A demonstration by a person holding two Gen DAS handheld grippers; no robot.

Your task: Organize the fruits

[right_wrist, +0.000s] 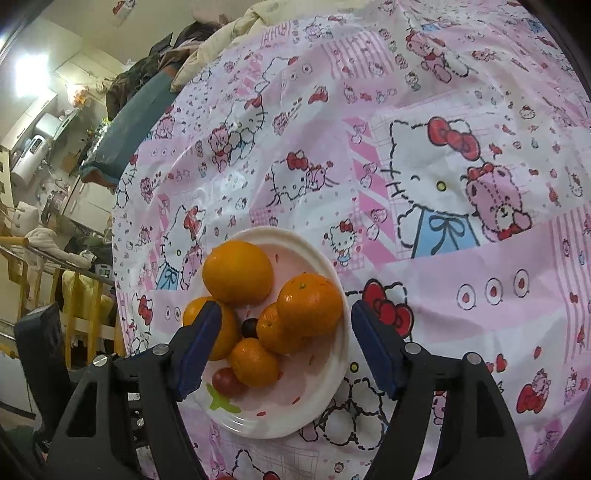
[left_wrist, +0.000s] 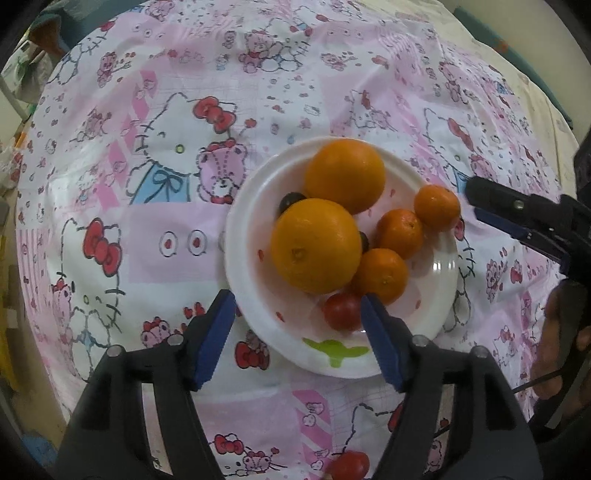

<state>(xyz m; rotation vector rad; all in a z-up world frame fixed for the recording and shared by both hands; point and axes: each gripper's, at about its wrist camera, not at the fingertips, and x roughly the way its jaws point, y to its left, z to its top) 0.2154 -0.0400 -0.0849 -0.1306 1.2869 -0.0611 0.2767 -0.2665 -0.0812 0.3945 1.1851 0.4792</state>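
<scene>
A white plate (left_wrist: 251, 221) on the pink cartoon tablecloth holds two big oranges (left_wrist: 316, 245), three small tangerines (left_wrist: 399, 232), dark grapes (left_wrist: 290, 201) and a red cherry tomato (left_wrist: 343, 310). My left gripper (left_wrist: 297, 308) is open and empty over the plate's near rim, its right finger beside the tomato. A second red tomato (left_wrist: 349, 465) lies on the cloth below it. In the right wrist view my right gripper (right_wrist: 286, 315) is open and empty above the same plate (right_wrist: 332, 387), straddling the tangerines (right_wrist: 255, 363) and an orange (right_wrist: 310, 304). The right gripper also shows in the left wrist view (left_wrist: 476, 201), beside the far tangerine.
The round table's edge (right_wrist: 122, 258) curves along the left, with a blue chair back (right_wrist: 125, 136) and cluttered room beyond. A cream blanket (right_wrist: 236, 29) lies at the far edge. Bare tablecloth (right_wrist: 461, 258) lies right of the plate.
</scene>
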